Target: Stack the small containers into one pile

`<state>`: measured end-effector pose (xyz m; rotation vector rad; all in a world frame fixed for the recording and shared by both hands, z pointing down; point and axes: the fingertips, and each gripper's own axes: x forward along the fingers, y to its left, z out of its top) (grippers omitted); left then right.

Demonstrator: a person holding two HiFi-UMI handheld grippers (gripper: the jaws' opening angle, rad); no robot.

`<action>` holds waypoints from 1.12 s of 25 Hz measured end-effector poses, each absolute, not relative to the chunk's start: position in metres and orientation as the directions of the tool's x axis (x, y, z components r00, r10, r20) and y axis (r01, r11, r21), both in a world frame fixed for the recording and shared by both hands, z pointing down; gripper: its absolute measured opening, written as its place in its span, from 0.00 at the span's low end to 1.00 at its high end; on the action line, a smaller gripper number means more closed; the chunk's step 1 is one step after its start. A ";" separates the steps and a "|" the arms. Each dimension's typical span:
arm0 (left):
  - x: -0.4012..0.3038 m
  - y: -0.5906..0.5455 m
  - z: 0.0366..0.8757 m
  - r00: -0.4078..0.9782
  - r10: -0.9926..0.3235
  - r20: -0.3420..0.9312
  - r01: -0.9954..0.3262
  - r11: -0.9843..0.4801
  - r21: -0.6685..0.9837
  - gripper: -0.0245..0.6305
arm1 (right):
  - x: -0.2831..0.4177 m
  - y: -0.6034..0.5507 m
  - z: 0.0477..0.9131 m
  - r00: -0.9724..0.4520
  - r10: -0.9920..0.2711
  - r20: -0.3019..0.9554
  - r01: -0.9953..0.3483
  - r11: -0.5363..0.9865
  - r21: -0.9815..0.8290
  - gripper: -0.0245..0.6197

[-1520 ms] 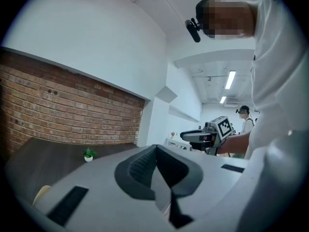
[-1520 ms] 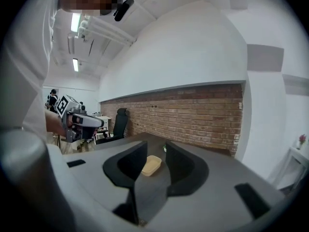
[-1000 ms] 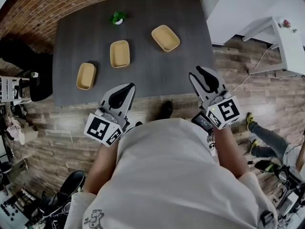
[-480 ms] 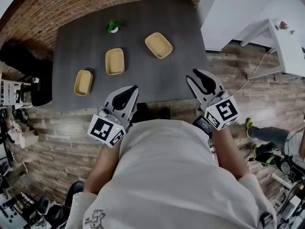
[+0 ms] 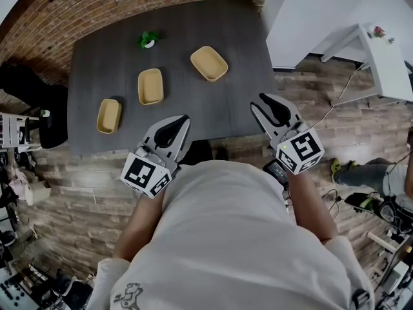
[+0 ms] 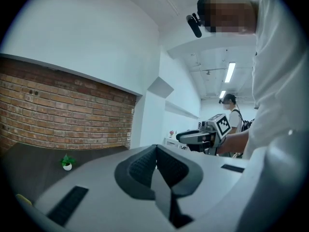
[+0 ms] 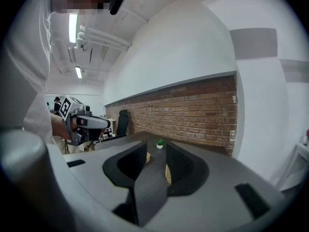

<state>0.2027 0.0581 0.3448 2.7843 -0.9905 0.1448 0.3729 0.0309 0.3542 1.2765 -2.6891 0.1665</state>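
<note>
Three containers unstacked; both grippers empty at the table's near edge.

Nearest the person, the left gripper (image 5: 175,124) had its jaws pressed together on nothing, and the right gripper (image 5: 268,105) had its jaws standing wide with nothing between them, both well short of the potted plant (image 5: 148,39) at the far side of the dark table (image 5: 219,108). All three containers were shallow, tan, rounded-rectangular trays, each lying upright, separate and empty. The left container (image 5: 109,115) lay farthest from the plant, toward the person; the middle container (image 5: 150,86) lay nearer the plant, directly on its near side; the right container (image 5: 208,63) lay just right of the plant, turned at an angle. Against the frame a second earlier, the containers held the same arrangement around the plant, and the right jaws showed the same gap.
</note>
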 end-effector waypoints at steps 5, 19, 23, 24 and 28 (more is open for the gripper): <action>0.208 0.048 0.353 0.777 -0.606 0.167 -0.628 -0.762 0.158 0.05 | 0.368 0.019 0.357 -0.629 -0.749 0.208 -0.768 0.640 -0.017 0.24; 0.192 -0.003 0.379 0.766 -0.615 0.186 -0.642 -0.733 0.223 0.05 | 0.346 -0.035 0.399 -0.655 -0.681 0.329 -0.733 0.679 -0.054 0.24; 0.187 -0.025 0.388 0.771 -0.601 0.211 -0.637 -0.733 0.238 0.05 | 0.342 -0.057 0.416 -0.650 -0.666 0.366 -0.733 0.677 -0.069 0.24; 0.186 -0.030 0.390 0.771 -0.599 0.215 -0.636 -0.732 0.243 0.05 | 0.340 -0.063 0.421 -0.649 -0.660 0.378 -0.732 0.677 -0.073 0.24; 0.183 -0.048 0.403 0.777 -0.585 0.232 -0.629 -0.732 0.262 0.05 | 0.338 -0.085 0.441 -0.643 -0.633 0.431 -0.729 0.678 -0.092 0.24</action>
